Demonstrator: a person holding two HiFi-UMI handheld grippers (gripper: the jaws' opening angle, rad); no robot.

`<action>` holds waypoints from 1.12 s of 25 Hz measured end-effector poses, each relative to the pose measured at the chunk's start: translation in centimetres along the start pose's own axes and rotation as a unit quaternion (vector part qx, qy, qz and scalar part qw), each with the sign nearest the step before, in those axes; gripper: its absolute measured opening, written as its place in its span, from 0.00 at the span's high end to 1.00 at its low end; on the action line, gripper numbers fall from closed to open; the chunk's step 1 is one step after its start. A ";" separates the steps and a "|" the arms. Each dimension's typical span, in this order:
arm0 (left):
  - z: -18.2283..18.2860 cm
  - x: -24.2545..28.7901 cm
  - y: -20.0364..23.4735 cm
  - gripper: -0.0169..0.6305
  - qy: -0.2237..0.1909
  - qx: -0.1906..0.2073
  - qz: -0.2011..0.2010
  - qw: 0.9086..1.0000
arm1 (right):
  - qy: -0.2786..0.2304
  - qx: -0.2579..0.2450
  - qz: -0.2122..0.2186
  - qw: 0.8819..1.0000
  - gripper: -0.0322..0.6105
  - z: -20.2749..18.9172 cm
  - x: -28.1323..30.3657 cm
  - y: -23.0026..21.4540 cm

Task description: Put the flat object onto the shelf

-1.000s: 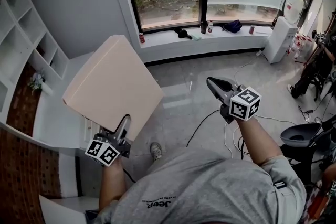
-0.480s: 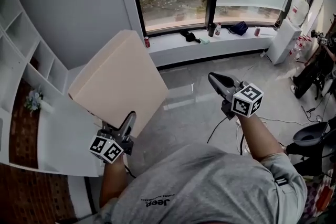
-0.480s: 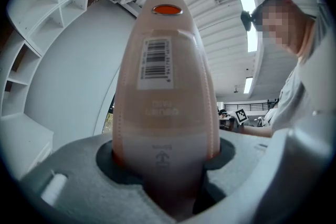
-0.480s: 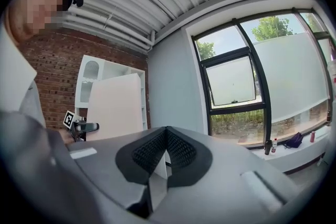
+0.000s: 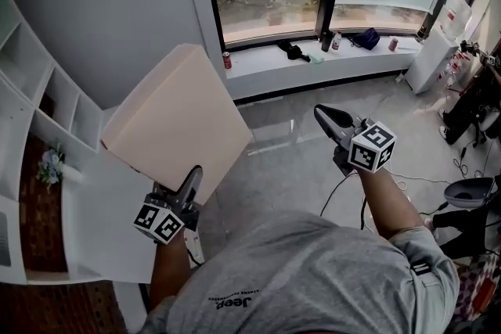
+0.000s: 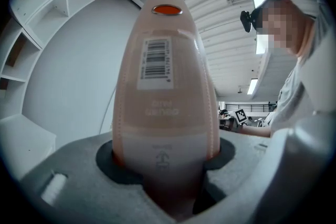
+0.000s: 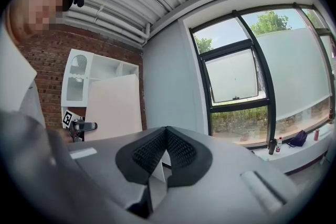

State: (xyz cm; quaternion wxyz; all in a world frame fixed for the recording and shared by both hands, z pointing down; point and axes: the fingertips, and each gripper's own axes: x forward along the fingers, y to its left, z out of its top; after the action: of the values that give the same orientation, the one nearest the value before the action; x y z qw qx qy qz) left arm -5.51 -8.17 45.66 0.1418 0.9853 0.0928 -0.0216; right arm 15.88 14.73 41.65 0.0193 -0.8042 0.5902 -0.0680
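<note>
The flat object [image 5: 176, 121] is a large pale pink board, held tilted above the white shelf unit [image 5: 47, 90] at the left. My left gripper [image 5: 191, 182] is shut on its lower edge. In the left gripper view the board [image 6: 165, 102] stands edge-on between the jaws, with a barcode label and an orange dot near its top. My right gripper [image 5: 322, 113] is held out over the grey floor, shut with nothing in it. The right gripper view shows its own pads [image 7: 181, 150] meeting at the tip, with the board [image 7: 115, 107] and the shelf unit [image 7: 79, 76] beyond.
A white counter [image 5: 102, 207] runs below the shelf compartments, one of which holds a small flower sprig [image 5: 48, 168]. The window sill [image 5: 313, 59] carries cans, bottles and a dark bag. Cables [image 5: 337, 192] lie on the floor, and a white cabinet [image 5: 438, 51] stands at the right.
The view has swung a little, so the shelf sits further left and the window further right. The board stays in my left gripper at the same tilt. The right gripper stays shut.
</note>
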 end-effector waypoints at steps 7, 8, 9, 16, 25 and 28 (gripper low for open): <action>-0.3 4.4 3.2 0.53 0.004 -0.001 0.013 1.000 | 0.002 0.011 0.012 1.000 0.94 -0.3 4.1 -4.6; -0.3 5.1 3.5 0.53 0.005 -0.002 0.016 1.000 | 0.002 0.012 0.017 1.000 0.94 -0.3 4.8 -5.4; -0.3 5.9 3.8 0.53 0.005 -0.001 0.020 1.000 | 0.001 0.013 0.022 1.000 0.94 -0.2 5.5 -6.4; 0.1 14.8 5.0 0.53 -0.001 0.016 0.059 0.998 | 0.003 0.017 0.064 0.998 0.94 1.4 10.3 -15.5; 1.4 26.6 6.4 0.53 -0.027 -0.002 0.072 0.997 | -0.008 0.009 0.089 0.996 0.94 5.1 13.9 -25.8; 1.8 28.2 8.0 0.53 -0.021 0.006 0.066 0.998 | -0.011 0.006 0.075 0.997 0.94 5.3 14.9 -27.1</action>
State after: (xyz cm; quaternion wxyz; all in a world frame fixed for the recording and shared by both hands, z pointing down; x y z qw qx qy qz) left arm 23.70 -11.27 44.23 0.1386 0.9895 0.0241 -0.0333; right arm 46.57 8.48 40.67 0.0354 -0.7583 0.6480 -0.0611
